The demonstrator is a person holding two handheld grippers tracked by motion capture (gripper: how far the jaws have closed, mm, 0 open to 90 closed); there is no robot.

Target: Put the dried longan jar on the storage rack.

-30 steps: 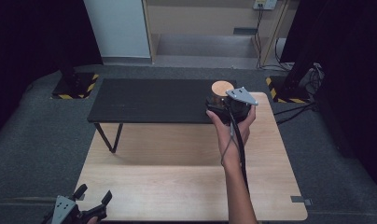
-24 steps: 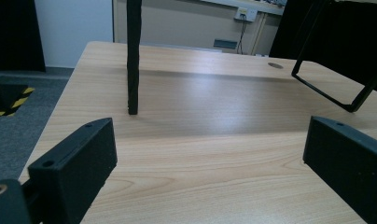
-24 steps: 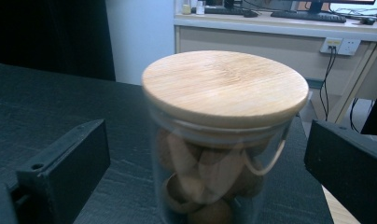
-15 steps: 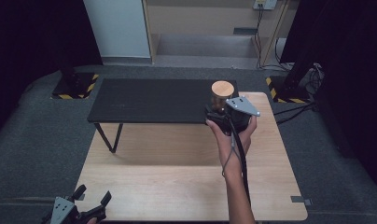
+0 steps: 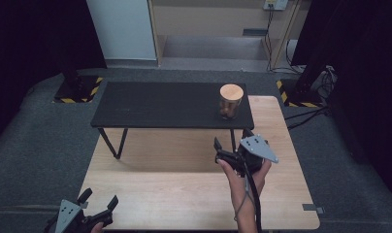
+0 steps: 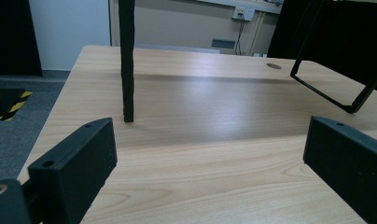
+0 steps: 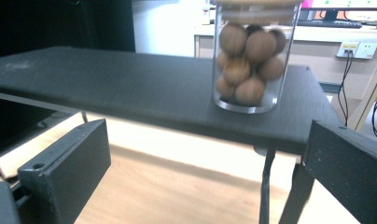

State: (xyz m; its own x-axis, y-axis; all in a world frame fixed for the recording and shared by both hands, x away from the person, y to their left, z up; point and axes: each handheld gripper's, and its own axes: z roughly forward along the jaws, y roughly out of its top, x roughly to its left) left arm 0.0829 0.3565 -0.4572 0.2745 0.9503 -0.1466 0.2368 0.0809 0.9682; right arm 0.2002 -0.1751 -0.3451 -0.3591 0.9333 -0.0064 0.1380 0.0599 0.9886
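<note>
A clear glass jar (image 5: 231, 102) (image 7: 253, 56) with a wooden lid, full of brown balls, stands upright at the right end of a low black shelf (image 5: 155, 104) (image 7: 130, 88). My right gripper (image 5: 231, 144) (image 7: 205, 172) hangs over the wooden table (image 5: 184, 184) in front of the jar, open and empty, a clear gap from the shelf's edge. My left gripper (image 5: 98, 200) (image 6: 210, 168) sits open at the table's near left corner, nothing between its jaws.
The black shelf stands on thin metal legs (image 6: 127, 60) (image 5: 110, 141) across the far half of the wooden table. Grey carpet (image 5: 34, 145) surrounds the table. A wall with sockets and cables (image 5: 274, 12) is at the back.
My right gripper has let go of the jar, left it on the shelf and drawn back toward me. The left gripper has barely moved.
</note>
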